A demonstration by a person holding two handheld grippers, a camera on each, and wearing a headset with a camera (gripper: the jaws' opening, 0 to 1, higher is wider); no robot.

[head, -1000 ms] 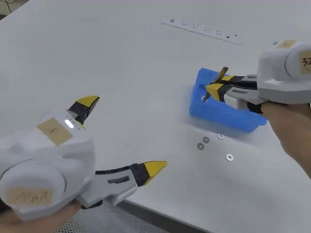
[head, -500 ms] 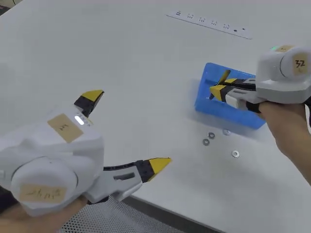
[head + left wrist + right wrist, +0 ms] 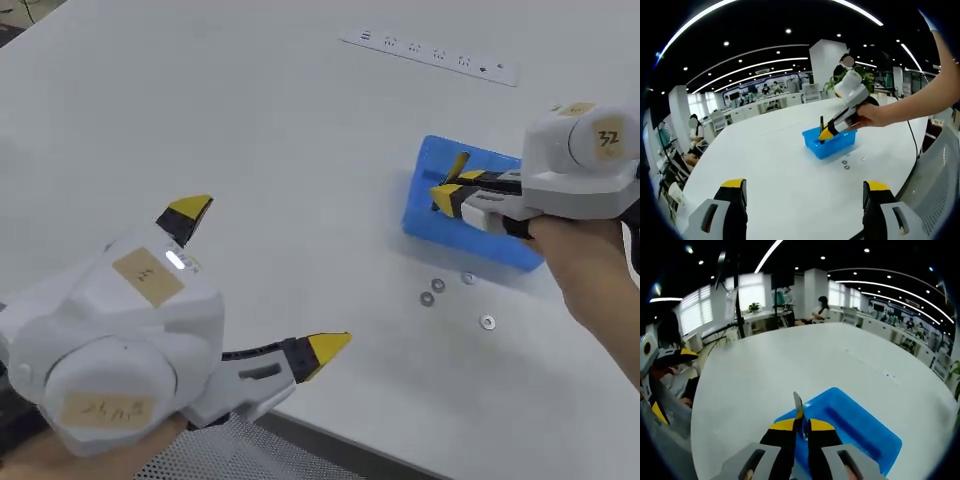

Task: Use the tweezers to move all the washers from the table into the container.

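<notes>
Barely anything is shifting since a second ago: the right gripper (image 3: pixel 447 193) is still clamping narrowly on the tweezers (image 3: pixel 457 165), holding their tips over the blue container (image 3: pixel 450 238) right of centre, likely for a drop-off. Four washers (image 3: pixel 438 285) are lying on the desk (image 3: pixel 250 120) just below it, while the left gripper (image 3: pixel 260 276) is idling wide open, lower left.

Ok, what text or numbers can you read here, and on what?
"32": tan label on the right claw body.
Handwriting on two tan labels on the left claw: too blurred to read.
Marks on the far white strip: too small to read.
</notes>
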